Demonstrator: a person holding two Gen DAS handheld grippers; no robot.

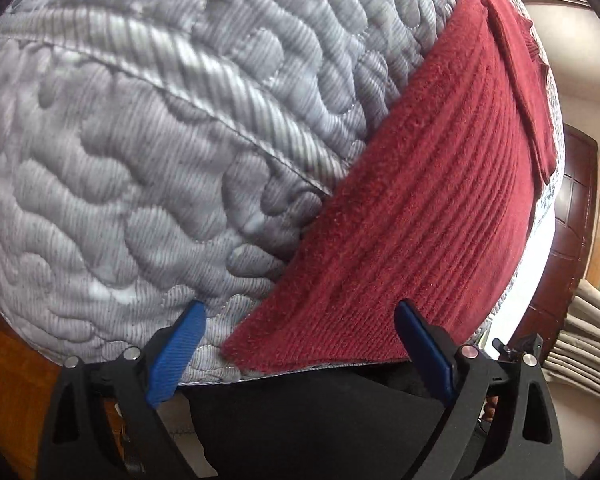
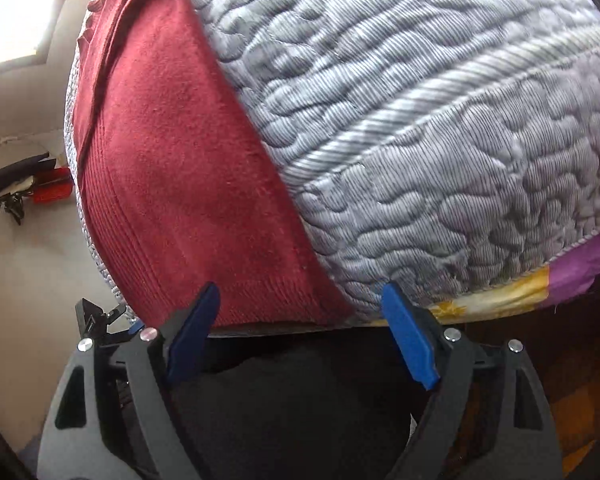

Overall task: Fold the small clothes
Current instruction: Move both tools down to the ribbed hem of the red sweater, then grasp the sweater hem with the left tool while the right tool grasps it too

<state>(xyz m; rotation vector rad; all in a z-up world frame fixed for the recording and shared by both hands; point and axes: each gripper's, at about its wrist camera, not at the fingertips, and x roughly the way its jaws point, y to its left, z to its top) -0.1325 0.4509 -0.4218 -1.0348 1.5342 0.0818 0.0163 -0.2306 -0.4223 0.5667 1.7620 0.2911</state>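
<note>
A dark red knit garment (image 1: 428, 216) lies flat on a grey quilted mattress (image 1: 140, 152), reaching its near edge. In the left wrist view my left gripper (image 1: 300, 308) stands open, its blue pads on either side of the garment's near left corner, nothing held. The right wrist view shows the same red garment (image 2: 180, 168) on the mattress (image 2: 420, 120). My right gripper (image 2: 300, 292) is open over the garment's near right corner, one blue pad over the ribbed hem, the other over the quilt. A folded part of the garment lies at its far end.
A purple and yellow sheet (image 2: 540, 284) shows under the mattress edge at the right. A black and red object (image 2: 28, 188) lies on the pale floor at the left. Wooden doors (image 1: 572, 216) and a pale ridged surface (image 1: 584, 344) stand beyond the bed.
</note>
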